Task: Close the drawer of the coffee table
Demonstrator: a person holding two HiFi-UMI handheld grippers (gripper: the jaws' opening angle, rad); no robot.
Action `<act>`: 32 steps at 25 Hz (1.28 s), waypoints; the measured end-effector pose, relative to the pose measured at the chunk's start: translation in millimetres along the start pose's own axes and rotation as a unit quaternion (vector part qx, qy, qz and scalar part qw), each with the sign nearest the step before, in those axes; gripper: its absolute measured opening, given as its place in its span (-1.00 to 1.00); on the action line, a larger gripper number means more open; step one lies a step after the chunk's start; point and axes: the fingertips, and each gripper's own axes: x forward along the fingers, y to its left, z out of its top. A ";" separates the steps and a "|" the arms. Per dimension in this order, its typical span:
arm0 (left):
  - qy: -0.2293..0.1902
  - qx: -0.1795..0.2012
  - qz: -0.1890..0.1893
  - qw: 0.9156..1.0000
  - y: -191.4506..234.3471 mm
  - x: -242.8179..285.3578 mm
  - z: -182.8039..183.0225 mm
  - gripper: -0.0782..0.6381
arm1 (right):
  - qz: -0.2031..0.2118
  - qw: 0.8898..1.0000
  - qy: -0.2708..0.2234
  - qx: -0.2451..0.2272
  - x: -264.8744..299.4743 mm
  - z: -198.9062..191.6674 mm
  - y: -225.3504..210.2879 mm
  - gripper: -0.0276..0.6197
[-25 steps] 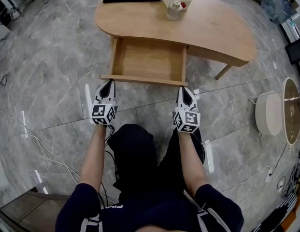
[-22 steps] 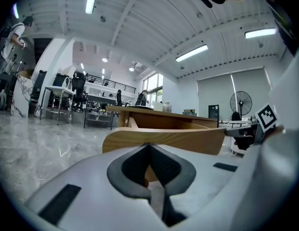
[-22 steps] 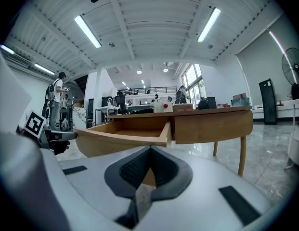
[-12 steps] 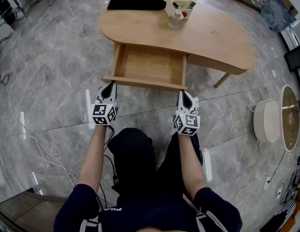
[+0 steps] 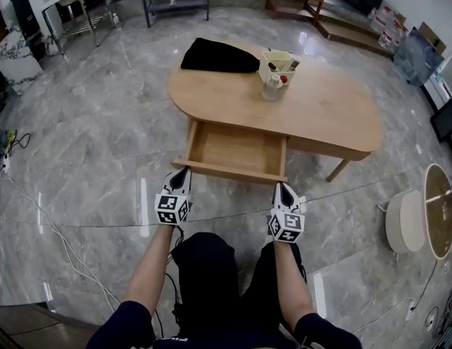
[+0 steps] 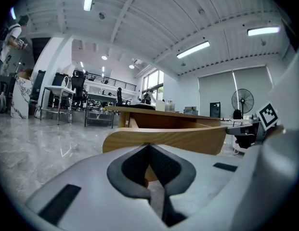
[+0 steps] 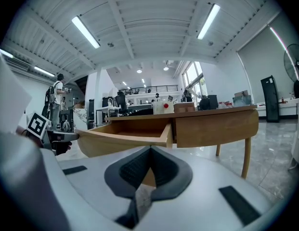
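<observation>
The light wooden coffee table [image 5: 320, 107] has its drawer [image 5: 236, 147] pulled out toward me, with nothing inside. My left gripper [image 5: 183, 173] is shut and points at the left end of the drawer front [image 5: 229, 171]. My right gripper [image 5: 282, 187] is shut too, just short of the front's right end. In the left gripper view the curved drawer front [image 6: 163, 138] fills the space right past the left gripper's [image 6: 149, 146] closed tips. In the right gripper view the open drawer [image 7: 125, 138] stands beyond the right gripper's [image 7: 150, 149] tips. Whether either tip touches the wood I cannot tell.
A black cloth [image 5: 218, 55], a cream caddy [image 5: 280, 64] and a small jar [image 5: 271, 87] sit on the tabletop's far side. A round white stool [image 5: 404, 209] and a round tray table [image 5: 440, 198] stand at the right. A cable [image 5: 36, 209] runs over the marble floor at the left.
The head view has pulled back and tilted up, so more of the room shows. Both grippers stay shut at the drawer front. The drawer looks about as far open as before.
</observation>
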 end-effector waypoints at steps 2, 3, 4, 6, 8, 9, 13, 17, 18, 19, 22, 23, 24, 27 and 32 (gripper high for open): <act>-0.001 -0.002 0.002 1.000 1.8 1.5 2.8 -0.71 | 0.002 1.000 -0.001 -0.001 2.1 2.8 0.6 -0.83; -0.002 -0.002 0.004 1.000 3.7 3.9 4.9 -0.71 | 0.003 1.000 -0.002 -0.002 4.9 4.7 0.8 -0.83; -0.004 -0.001 0.004 1.000 5.6 6.7 7.0 -0.71 | 0.004 1.000 -0.003 -0.002 8.0 6.4 1.0 -0.83; -0.004 0.002 0.003 1.000 8.0 10.1 8.7 -0.71 | 0.005 1.000 -0.005 -0.001 11.6 7.4 1.5 -0.83; -0.003 0.005 0.003 1.000 9.4 11.1 9.4 -0.71 | 0.009 1.000 -0.005 0.001 13.8 8.1 1.9 -0.83; -0.004 0.007 0.003 1.000 9.5 12.4 10.5 -0.71 | 0.010 1.000 -0.005 0.000 14.9 9.7 1.3 -0.83; -0.011 0.005 0.004 1.000 9.1 18.3 16.2 -0.71 | 0.010 1.000 -0.009 -0.001 17.7 15.9 -1.9 -0.83; -0.015 -0.001 0.005 1.000 11.6 23.1 19.0 -0.71 | 0.014 1.000 -0.010 -0.003 22.3 18.9 -2.2 -0.83; -0.016 -0.002 0.006 1.000 12.1 23.6 20.3 -0.71 | 0.013 1.000 -0.011 -0.002 22.7 19.9 -1.9 -0.83; -0.017 -0.003 0.006 1.000 12.4 23.9 21.4 -0.71 | 0.013 1.000 -0.011 -0.001 22.8 21.0 -1.9 -0.83; -0.022 -0.001 0.004 1.000 12.1 25.7 26.3 -0.71 | 0.013 1.000 -0.014 0.004 24.4 25.8 -3.6 -0.83; -0.023 0.000 0.004 1.000 12.4 26.5 28.5 -0.71 | 0.013 1.000 -0.016 0.002 25.5 28.0 -3.7 -0.83; -0.024 0.000 0.005 1.000 13.0 27.7 30.7 -0.71 | 0.014 1.000 -0.017 0.000 26.9 30.2 -3.8 -0.83; -0.023 0.001 0.008 1.000 14.4 33.2 34.6 -0.71 | 0.014 1.000 -0.014 -0.003 32.0 33.9 -5.7 -0.83; -0.014 -0.003 0.008 1.000 15.7 40.2 34.5 -0.71 | 0.013 1.000 -0.006 -0.005 39.4 34.3 -8.7 -0.83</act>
